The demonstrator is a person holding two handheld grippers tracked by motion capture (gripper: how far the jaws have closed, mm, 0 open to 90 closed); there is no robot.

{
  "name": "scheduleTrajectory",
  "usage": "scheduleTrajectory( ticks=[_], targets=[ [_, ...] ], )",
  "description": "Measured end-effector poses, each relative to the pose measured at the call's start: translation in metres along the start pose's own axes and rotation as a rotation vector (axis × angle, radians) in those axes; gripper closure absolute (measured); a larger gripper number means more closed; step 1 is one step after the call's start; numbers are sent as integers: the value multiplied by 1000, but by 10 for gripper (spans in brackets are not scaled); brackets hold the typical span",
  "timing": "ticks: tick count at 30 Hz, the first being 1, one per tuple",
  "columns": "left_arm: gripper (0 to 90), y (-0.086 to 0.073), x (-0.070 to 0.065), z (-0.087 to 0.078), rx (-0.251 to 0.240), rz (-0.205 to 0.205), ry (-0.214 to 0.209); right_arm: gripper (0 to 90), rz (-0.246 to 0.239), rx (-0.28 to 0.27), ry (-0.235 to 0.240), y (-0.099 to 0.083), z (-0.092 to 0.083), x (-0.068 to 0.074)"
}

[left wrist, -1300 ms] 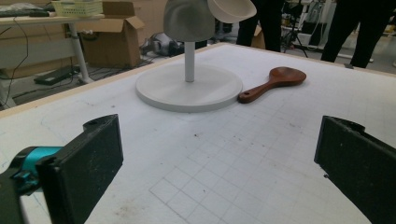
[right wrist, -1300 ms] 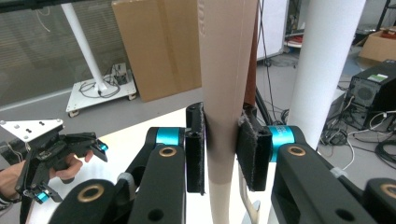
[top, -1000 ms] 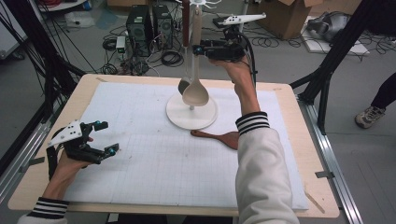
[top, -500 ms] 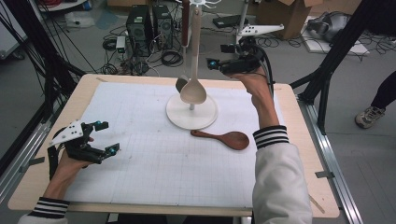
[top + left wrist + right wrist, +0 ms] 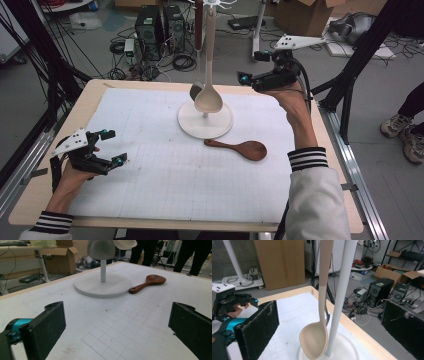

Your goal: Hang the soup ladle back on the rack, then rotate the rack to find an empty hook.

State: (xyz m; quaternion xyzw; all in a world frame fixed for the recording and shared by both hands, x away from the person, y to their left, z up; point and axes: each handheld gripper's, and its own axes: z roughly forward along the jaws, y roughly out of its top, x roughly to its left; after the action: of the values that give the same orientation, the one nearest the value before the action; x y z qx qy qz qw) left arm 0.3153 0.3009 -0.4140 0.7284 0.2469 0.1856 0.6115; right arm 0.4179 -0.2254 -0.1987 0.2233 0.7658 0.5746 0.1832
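A: Where is the beige spoon hanging right now?

B: It is hanging bowl-down from the white stand at the far middle of the counter, just beside the pole, with a grey spoon hanging behind it.

A: And the right gripper?

B: It is hovering to the right of the stand, above the counter's far right edge. Its fingers have just been opening and are standing wide apart, released, with nothing pressed between them; in the right gripper view the beige spoon is dangling in the gap, apart from both pads.

A: What is the left gripper doing?

B: It is resting at the near left of the counter, fingers spread wide, grasping nothing.

A: Anything else lying there?

B: A dark wooden spoon is lying flat just near-right of the stand's base, handle pointing left.
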Motion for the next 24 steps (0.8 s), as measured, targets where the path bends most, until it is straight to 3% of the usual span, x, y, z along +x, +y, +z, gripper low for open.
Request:
scheduleTrajectory(
  ticks=[24],
  targets=[
    [17,0,0,-1,-2,2,-1,8,1,-5,-16,-4,-9,-5]
  ],
)
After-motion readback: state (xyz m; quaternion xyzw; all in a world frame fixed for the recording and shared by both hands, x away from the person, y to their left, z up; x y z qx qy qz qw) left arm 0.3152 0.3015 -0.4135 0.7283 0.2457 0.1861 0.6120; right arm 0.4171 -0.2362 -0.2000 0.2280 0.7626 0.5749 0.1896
